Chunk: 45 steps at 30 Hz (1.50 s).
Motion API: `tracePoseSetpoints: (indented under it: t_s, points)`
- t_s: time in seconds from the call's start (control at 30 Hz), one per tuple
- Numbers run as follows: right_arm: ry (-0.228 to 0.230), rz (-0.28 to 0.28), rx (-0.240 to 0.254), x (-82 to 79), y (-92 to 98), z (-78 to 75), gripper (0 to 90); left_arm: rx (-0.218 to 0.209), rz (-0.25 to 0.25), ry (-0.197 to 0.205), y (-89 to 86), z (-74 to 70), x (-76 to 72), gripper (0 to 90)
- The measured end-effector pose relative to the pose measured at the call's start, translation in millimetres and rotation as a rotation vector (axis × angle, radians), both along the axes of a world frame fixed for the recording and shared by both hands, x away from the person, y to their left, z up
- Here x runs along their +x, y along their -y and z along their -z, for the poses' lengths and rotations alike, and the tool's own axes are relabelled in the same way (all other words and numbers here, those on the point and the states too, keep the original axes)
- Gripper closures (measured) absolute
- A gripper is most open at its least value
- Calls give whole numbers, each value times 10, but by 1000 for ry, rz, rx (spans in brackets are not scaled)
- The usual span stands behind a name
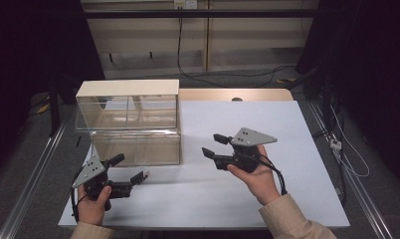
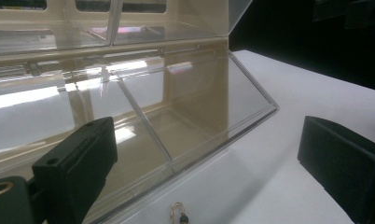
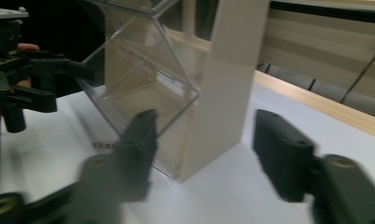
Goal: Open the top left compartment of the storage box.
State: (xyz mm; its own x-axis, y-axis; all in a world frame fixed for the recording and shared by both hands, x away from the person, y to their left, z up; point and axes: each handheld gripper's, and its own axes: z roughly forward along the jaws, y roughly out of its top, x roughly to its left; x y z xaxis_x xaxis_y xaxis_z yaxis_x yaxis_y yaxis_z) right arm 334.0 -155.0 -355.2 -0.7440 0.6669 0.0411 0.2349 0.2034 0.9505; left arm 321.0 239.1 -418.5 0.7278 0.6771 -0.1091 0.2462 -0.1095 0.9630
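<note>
- I see my left hand-held gripper (image 1: 130, 169) low at the near left of the white tabletop (image 1: 287, 129), jaws spread wide and released, nothing between them
- In the left gripper view its two black jaws frame the lower compartment of the clear acrylic storage box (image 2: 176, 107), which stands just ahead of them and apart from both pads
- A small metal clip-like item (image 2: 178, 215) lies on the tabletop between those jaws, just in front of the box's lower edge; it is too small for me to identify further
- The same item (image 1: 145, 174) appears in the high view beside the tip of the left hand-held gripper's jaw; I cannot tell whether it touches
- The storage box (image 1: 128, 124) sits at the far left of the tabletop, two tiers, with an opaque cream top and side panel
- My right hand-held gripper (image 1: 212, 144) is held above mid-tabletop, well apart from the box, pointing left toward it
- Its jaws stand partly apart with nothing between them; released, holding nothing
- The right gripper view is motion-blurred; it shows the box's cream side panel (image 3: 223, 88) beyond the jaws and the left hand-held gripper (image 3: 83, 84) at the far left
</note>
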Motion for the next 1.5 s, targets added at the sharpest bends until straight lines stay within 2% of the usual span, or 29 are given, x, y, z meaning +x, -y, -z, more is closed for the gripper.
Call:
tracePoseSetpoints:
  t_s: [0.03,0.07,0.1,0.2,0.3,0.5,0.7,0.87,0.93,0.97,1.13,1.17,1.3,1.5]
  points:
    - [-12,-19,3,22,-33,-16,553,1,0,-2,4,1,-2,45]
    - [-18,-41,1,63,-94,-50,726,11,4,0,-2,1,-2,45]
    - [-18,-41,1,63,-94,-50,726,13,2,-1,-3,0,-7,45]
    - [-34,-75,-1,140,-179,-88,842,13,-2,-2,-11,5,-20,45]
    - [-50,-117,-3,217,-308,-126,900,10,-4,-1,-22,-1,-30,45]
    - [-56,-160,-20,275,-496,-172,900,12,3,-5,-38,13,-46,45]
    - [-54,-171,0,338,-624,-257,900,11,-2,-3,-61,6,-53,45]
    - [-66,-177,-18,422,-701,-306,900,23,6,-3,-57,14,-52,45]
    - [-72,-180,-18,439,-708,-316,900,19,6,-4,-55,13,-54,45]
    - [-80,-176,-51,456,-736,-316,900,19,6,-3,-54,12,-54,45]
    - [-83,-182,-53,471,-751,-312,900,17,7,-6,-43,11,-55,45]
    - [-83,-191,-39,476,-745,-319,900,18,7,-6,-43,11,-56,45]
    - [-87,-194,-29,482,-749,-332,900,21,7,-6,-52,11,-56,45]
    - [-81,-202,-44,487,-750,-339,900,13,1,-12,-59,13,-60,45]
